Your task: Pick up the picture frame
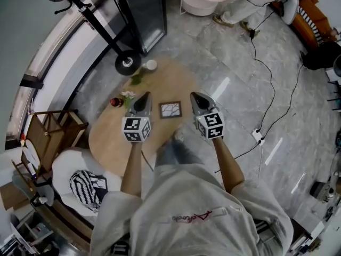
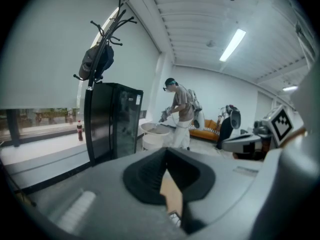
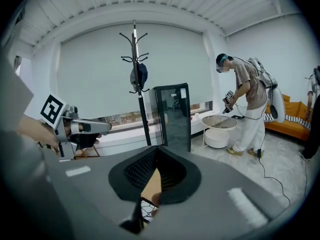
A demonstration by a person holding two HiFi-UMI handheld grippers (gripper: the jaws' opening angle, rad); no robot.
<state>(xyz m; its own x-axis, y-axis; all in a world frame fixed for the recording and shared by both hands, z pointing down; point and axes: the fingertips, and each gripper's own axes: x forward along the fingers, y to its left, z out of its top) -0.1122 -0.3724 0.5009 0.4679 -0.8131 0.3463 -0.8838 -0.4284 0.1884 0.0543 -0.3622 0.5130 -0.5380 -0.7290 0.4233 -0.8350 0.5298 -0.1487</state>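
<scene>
Frame (image 1: 170, 110): dark border, black-white branching lines. Table (image 1: 109, 137): tan. Floor (image 1: 250, 89): grey marble. Cushion (image 1: 84, 189): black-white stripes. Sofa (image 2: 207, 132): orange. Cabinet (image 2: 117, 119): black.

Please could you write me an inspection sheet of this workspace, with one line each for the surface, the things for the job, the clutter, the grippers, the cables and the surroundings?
Surface: round wooden table on a grey floor.
Job's things: picture frame lies flat near the table's middle, untouched.
Clutter: red object, small plant and white cup on the far left part of the table.
Grippers: left gripper and right gripper are at either side of the frame, fingers together, nothing held.
Cables: black cable runs over the floor to a power strip.
Surroundings: coat stand, black cabinet, chair, another person.
</scene>
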